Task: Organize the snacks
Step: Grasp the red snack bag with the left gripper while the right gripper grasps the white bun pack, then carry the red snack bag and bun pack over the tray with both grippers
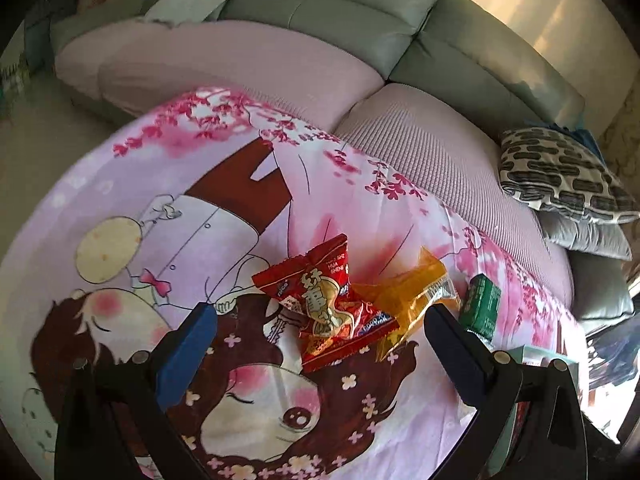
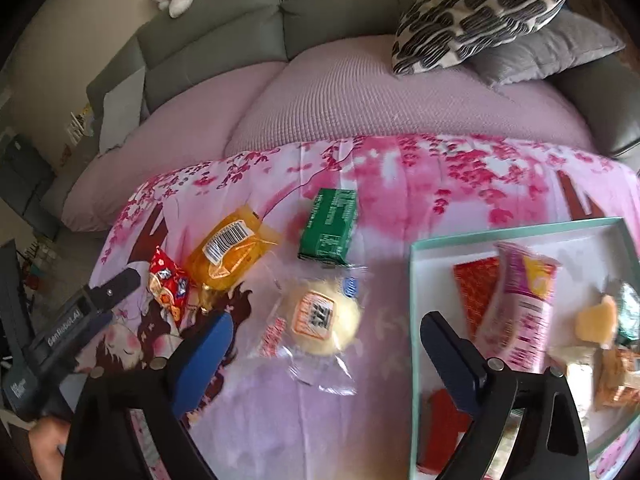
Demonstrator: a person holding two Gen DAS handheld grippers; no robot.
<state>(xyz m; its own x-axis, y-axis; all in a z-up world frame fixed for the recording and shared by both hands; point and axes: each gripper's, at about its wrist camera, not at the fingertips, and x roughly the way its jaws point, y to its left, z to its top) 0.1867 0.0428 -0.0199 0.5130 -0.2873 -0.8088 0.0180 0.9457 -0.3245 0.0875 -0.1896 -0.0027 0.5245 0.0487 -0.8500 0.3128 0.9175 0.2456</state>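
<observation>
Nearby, both hand-held grippers (image 1: 316, 312) (image 2: 326, 330) spread, empty; bun packet (image 2: 320, 322) beside tray (image 2: 414, 320).

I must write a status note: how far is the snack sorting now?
Done: several packets already lie in the teal box, among them a pink one. In hand: nothing; both tongs, left and right, are open. Left on the cloth: red packets, orange packet, green box, round bun.
</observation>
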